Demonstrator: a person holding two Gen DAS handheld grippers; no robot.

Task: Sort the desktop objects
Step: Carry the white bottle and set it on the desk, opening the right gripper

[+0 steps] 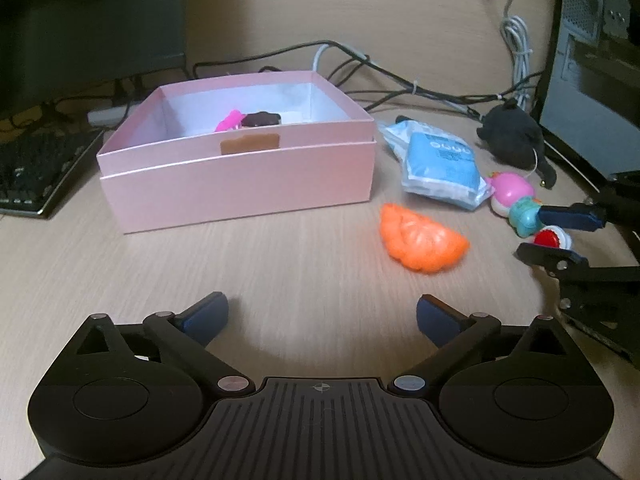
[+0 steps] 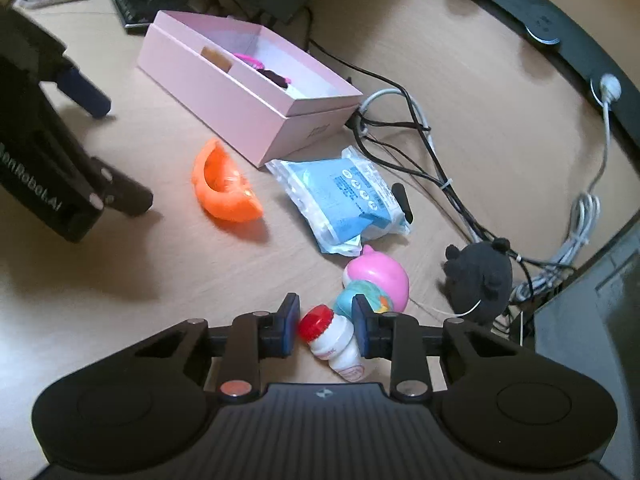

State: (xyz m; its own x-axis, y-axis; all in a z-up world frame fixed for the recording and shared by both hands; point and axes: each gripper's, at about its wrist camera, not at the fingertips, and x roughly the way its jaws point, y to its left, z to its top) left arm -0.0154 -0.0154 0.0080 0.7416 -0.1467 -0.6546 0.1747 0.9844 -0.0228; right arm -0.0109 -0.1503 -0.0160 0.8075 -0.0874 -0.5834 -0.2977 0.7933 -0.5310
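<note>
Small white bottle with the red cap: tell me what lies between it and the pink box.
The bottle sits between the right gripper fingers. On the straight line to the pink box lie the blue packet and orange toy; lifting over them clears both. The box top is open.

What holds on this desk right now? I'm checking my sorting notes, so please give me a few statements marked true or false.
1. The left tongs stand open with nothing between them. True.
2. The orange toy lies inside the pink box. False: it lies on the desk, outside the box.
3. The right tongs are closed on a small red-capped bottle. True.
4. The pink box is empty. False: a bright pink item and a dark item lie in it.
5. The blue packet sits on top of the box. False: it lies on the desk beside the box.
</note>
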